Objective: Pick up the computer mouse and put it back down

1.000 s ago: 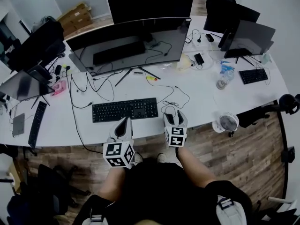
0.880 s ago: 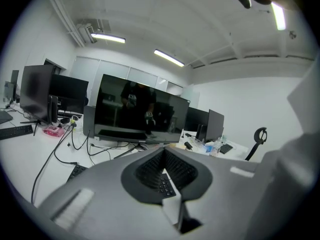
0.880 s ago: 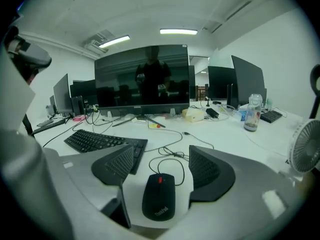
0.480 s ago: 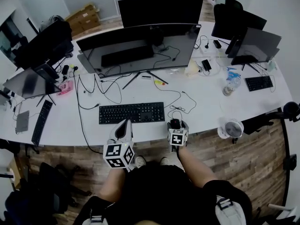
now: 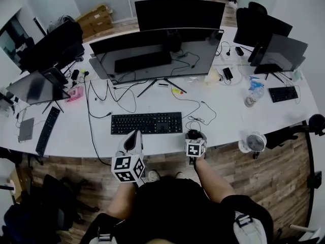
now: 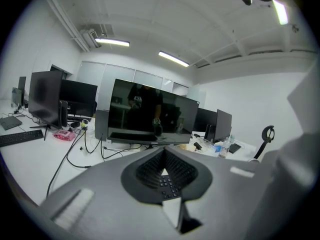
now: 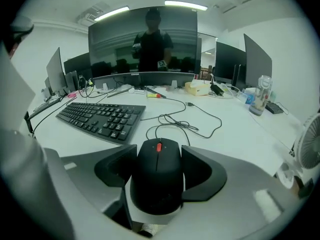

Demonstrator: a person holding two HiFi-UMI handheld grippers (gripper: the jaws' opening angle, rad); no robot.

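The right hand-held gripper [image 7: 159, 154] has just been closing and pinches the mouse [image 7: 158, 184] on the surface [image 7: 240, 134] by the keyboard [image 7: 100, 120]. This looks like the grab. Next, lift gently. The left hand-held gripper [image 6: 164, 171] is pressed together, empty.

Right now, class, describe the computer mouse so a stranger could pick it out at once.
On the long white desk, find the black keyboard before the big curved monitor. Just right of it, near the desk's front edge, sits the mouse: black, corded, with a red scroll wheel.

Bright o'head strip lights [image 6: 112, 42]; fisheye edges, blurry foregrnd.
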